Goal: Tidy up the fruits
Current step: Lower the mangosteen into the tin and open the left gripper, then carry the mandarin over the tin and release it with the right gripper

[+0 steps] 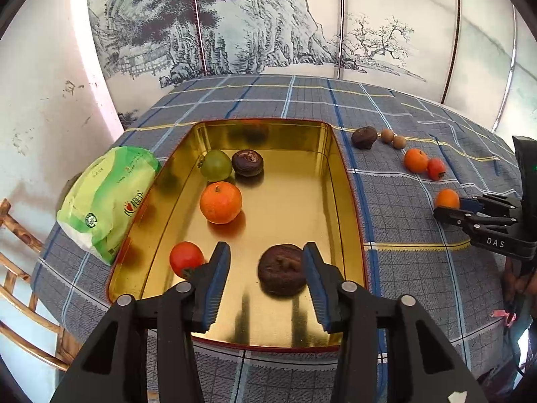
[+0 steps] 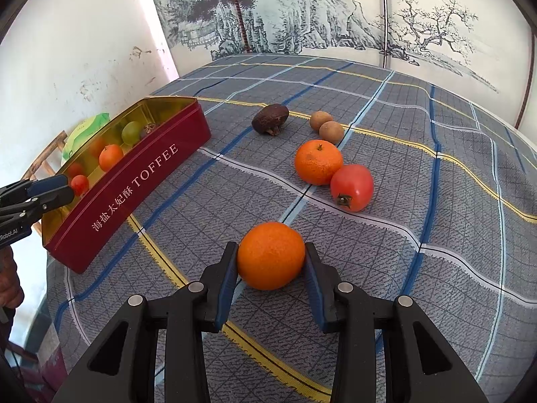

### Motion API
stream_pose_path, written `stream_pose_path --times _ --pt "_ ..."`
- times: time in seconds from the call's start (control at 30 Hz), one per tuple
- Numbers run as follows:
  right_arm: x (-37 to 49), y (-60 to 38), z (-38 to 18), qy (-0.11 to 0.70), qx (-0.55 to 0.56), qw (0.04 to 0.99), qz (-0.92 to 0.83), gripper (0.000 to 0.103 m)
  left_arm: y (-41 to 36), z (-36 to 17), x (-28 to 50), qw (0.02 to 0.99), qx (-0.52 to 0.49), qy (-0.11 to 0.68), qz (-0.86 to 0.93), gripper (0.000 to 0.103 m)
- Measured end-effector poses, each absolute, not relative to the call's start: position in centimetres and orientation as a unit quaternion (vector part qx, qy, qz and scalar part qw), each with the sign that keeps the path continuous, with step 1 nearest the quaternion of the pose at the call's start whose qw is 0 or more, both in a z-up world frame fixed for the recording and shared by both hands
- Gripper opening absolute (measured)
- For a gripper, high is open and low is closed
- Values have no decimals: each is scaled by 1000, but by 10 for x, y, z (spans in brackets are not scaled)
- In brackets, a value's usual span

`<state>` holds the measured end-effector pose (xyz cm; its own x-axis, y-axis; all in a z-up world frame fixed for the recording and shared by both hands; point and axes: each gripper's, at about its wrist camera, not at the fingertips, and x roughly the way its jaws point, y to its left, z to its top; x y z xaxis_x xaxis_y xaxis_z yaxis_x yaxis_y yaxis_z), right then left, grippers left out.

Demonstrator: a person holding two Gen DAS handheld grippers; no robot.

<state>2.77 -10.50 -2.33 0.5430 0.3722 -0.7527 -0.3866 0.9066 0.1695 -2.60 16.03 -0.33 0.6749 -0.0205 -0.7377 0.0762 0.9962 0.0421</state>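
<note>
A red toffee tin (image 1: pixel 342 181) with a gold inside holds a green fruit (image 1: pixel 216 165), a mandarin (image 1: pixel 220 202), a red persimmon (image 1: pixel 186 258) and two dark brown fruits (image 1: pixel 247 162) (image 1: pixel 281 269). My left gripper (image 1: pixel 266 262) is open above the tin's near end, the brown fruit beside its right finger. My right gripper (image 2: pixel 271 262) is shut on a mandarin (image 2: pixel 271 258) resting on the cloth; it also shows in the left wrist view (image 1: pixel 446 198). On the cloth lie another mandarin (image 2: pixel 318 162), a persimmon (image 2: pixel 352 186), two longans (image 2: pixel 325 127) and a brown fruit (image 2: pixel 270 118).
A green-and-white plastic bag (image 1: pixel 107 198) lies left of the tin. The tin (image 2: pixel 134 181) sits at the left of the plaid tablecloth (image 2: pixel 419 201). A bamboo chair (image 1: pixel 20 268) stands off the table's left edge. A painted screen (image 1: pixel 268 16) stands behind.
</note>
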Motion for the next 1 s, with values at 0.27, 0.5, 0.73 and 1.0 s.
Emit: stream_pose_path --times 0.27,0.5,0.73,1.0 --pt "27 -107 -24 425 -23 880 211 39 162 3 -35 923 42 382 2 60" --pt "26 -105 -23 425 -31 881 208 39 160 6 -43 927 58 370 15 69" --pt "15 -102 -21 419 -31 882 212 39 163 9 -48 931 69 358 31 77" --pt "6 -91 -15 422 -18 875 235 38 167 6 -49 929 66 361 39 77"
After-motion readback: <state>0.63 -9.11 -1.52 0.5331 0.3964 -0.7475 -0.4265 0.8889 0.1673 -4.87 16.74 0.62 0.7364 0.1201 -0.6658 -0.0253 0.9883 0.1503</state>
